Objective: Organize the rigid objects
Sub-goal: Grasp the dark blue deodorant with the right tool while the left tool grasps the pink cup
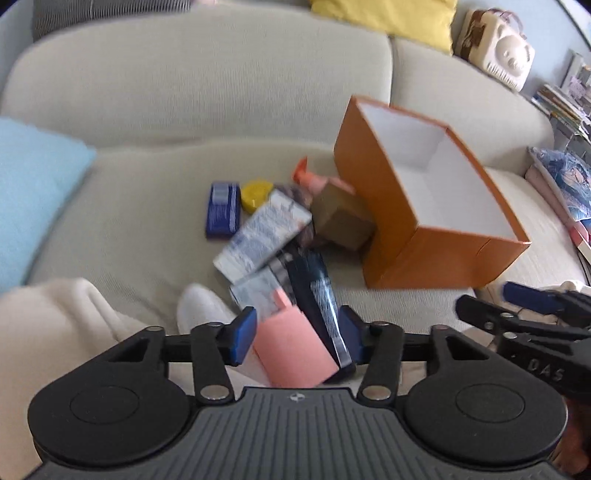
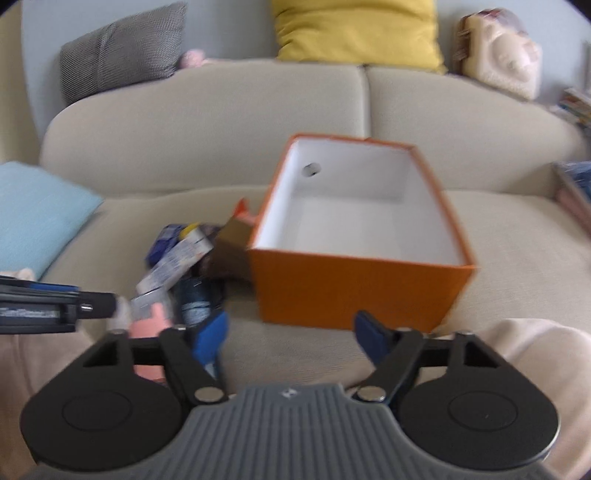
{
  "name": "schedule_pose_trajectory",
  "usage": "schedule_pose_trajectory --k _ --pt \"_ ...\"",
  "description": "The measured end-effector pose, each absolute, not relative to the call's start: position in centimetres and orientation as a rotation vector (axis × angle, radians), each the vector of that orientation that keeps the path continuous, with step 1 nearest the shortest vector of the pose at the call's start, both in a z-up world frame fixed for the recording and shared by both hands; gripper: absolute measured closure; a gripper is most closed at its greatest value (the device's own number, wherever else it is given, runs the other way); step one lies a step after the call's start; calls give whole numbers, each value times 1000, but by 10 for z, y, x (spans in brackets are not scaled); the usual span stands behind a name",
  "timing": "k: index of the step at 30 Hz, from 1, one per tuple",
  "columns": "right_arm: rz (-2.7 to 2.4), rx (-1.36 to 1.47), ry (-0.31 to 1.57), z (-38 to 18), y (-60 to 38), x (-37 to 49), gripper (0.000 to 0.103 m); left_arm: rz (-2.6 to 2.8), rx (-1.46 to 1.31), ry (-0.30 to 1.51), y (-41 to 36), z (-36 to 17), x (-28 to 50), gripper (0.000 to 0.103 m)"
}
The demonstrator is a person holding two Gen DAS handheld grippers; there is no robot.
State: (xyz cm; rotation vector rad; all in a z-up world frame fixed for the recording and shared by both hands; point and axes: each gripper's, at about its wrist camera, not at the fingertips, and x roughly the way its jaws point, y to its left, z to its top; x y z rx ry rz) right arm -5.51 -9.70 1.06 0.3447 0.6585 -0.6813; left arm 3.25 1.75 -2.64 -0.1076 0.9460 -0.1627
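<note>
Objects: a loose pile of small packages on the sofa seat, just left of the orange box (image 1: 424,236).
Orange box: one, lid off, white inside, nothing in it; one small round hole shows in its far-left wall (right wrist view); it looks tilted in the left wrist view.
Count, blue items: one blue packet (image 1: 221,212) at the pile's far left; one dark blue pack (image 1: 317,295) nearer the camera.
Count, pale printed boxes: two, a larger printed box (image 1: 264,236) lying across a second one below it.
Count, others: one yellow lid (image 1: 255,195), one brown box (image 1: 341,219) touching the orange box, one pink bottle (image 1: 317,181) with an orange nozzle behind it, one pink box (image 1: 291,350).
Left gripper (image 1: 297,334): fingers spread apart, the pink box and the dark blue pack between them; whether the pads press on either I cannot tell (blur).
Right gripper (image 2: 291,336): wide open, holding nothing, in front of the orange box.
Surface: beige sofa (image 1: 155,184), two seat cushions.
Cushions: one light blue (image 1: 33,192), one grey (image 2: 122,51), one yellow (image 2: 354,29).
Room: a cream plush thing (image 2: 502,51) on the sofa back at right; books stacked at far right.
</note>
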Motion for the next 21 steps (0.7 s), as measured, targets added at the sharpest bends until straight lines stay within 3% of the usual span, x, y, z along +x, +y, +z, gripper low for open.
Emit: schedule_pose_trajectory --k 1,4,8,14,21 --pt "-651 357 673 7 -98 -49 48 -164 -122 972 19 -31 36 50" --pt "-576 394 721 -6 -102 -29 61 -179 -174 1046 21 -45 46 55" --pt "-485 416 783 -25 -104 -6 71 -144 -207 1136 23 -63 59 56" --pt "-394 444 828 -42 -106 15 72 -89 -215 1232 20 -78 79 59" --pt "-344 492 898 -60 -116 30 72 -104 -226 1289 13 -92 96 46"
